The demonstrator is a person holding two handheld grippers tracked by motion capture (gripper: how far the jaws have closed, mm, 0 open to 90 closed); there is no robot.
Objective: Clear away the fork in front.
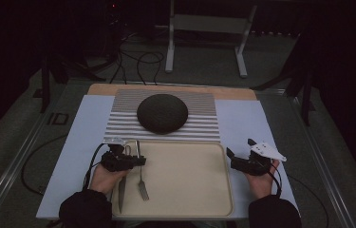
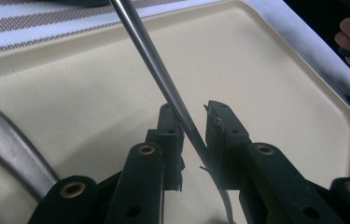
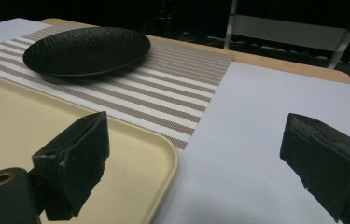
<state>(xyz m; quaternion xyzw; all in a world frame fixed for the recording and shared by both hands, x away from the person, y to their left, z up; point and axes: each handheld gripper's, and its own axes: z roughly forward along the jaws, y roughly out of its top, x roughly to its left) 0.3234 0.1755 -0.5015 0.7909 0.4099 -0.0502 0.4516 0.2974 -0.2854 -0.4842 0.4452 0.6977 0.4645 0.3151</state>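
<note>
A metal fork lies on the left part of the beige tray, with a knife beside it to the left. My left gripper sits across the fork's handle. In the left gripper view the slim handle runs slantwise through the narrow gap of my left gripper and touches both jaws. My right gripper rests open at the tray's right rim, with nothing in my right gripper but white sheet. A black plate sits on the striped placemat.
A white sheet covers the table on both sides of the placemat. The tray's corner lies just under the right gripper's left jaw. Another piece of metal cutlery lies on the tray left of the left jaws. A metal stand and cables are on the floor behind.
</note>
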